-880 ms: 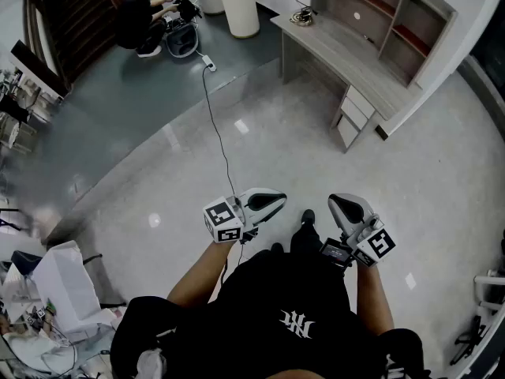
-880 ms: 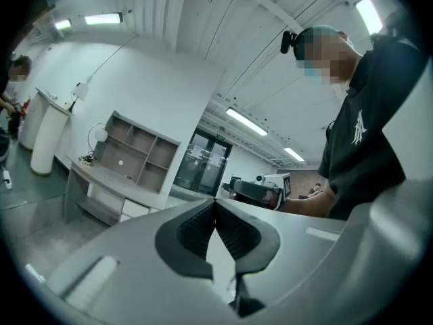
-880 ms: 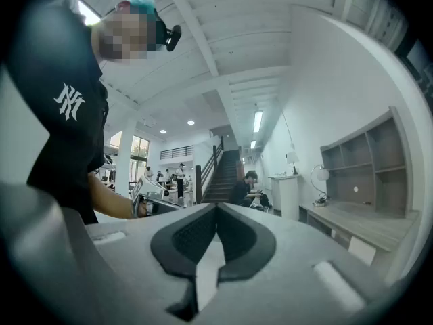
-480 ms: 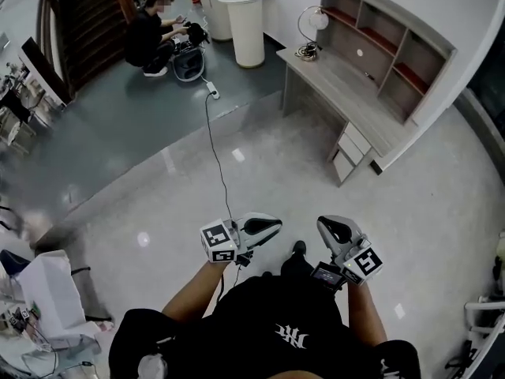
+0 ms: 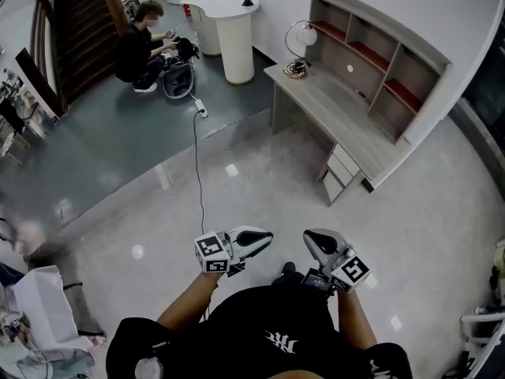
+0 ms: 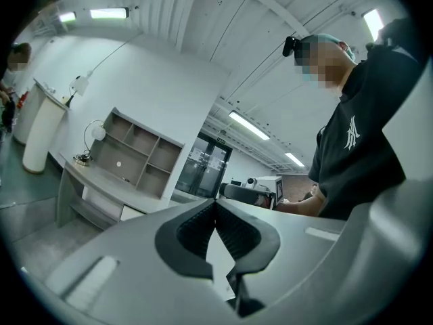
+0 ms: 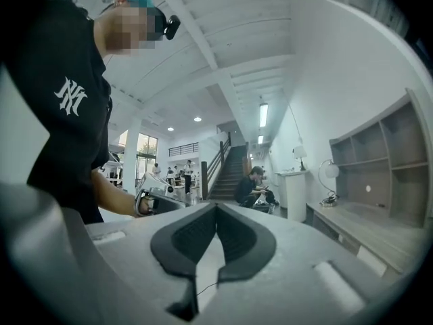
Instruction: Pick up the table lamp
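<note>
At waist height, the left gripper (image 5: 267, 236) and right gripper (image 5: 309, 237) point level, jaws pressed together on nothing, likely because nothing is within reach. Well ahead, the lamp (image 5: 305, 30) stands at the desk's (image 5: 335, 113) far end.

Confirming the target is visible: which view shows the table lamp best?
The head view: the table lamp stands unobstructed on the desk's far end, cable beside it. In the left gripper view the lamp is small at the left; in the right gripper view the lamp is small at the right.
</note>
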Demonstrator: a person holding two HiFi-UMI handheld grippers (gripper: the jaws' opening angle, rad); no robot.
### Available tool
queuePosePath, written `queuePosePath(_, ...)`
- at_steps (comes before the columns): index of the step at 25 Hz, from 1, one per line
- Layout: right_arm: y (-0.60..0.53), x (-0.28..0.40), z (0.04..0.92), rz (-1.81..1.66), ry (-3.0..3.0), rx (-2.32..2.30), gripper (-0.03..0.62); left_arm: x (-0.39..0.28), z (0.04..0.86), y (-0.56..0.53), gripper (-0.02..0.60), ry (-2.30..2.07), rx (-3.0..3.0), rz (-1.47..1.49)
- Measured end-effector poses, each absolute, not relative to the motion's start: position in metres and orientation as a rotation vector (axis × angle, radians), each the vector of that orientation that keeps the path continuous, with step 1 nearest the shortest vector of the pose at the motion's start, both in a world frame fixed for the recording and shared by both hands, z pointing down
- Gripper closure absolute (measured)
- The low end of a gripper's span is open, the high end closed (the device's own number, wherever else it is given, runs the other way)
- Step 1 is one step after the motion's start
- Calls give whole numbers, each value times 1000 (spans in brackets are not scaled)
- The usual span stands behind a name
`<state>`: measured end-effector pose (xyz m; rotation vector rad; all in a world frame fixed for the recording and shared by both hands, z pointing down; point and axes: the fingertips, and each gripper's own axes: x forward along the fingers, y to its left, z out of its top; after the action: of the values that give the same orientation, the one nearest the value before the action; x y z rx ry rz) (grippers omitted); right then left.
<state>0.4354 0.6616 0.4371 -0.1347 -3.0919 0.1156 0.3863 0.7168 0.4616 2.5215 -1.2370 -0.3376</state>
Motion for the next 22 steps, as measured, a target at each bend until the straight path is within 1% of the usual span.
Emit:
queuePosePath(3, 627, 426, 444, 93, -3064, -164, 591, 381, 458, 682, 592, -1234, 2531, -331)
queuePosePath(10, 554, 410, 417, 173, -3065, -247, 591, 368, 437, 607, 591, -1287, 2525, -356)
queuePosePath(14, 513, 400, 423, 125, -3089, -317, 591, 350, 442, 570, 592, -1343, 2476, -356)
queuePosePath(18, 487, 388, 426, 195, -3076, -335, 591, 340, 452, 539, 591, -1360, 2435, -410)
queuePosePath(22, 455, 373, 429, 283, -3108, -317, 591, 325, 451, 514, 591, -1356, 2420, -393)
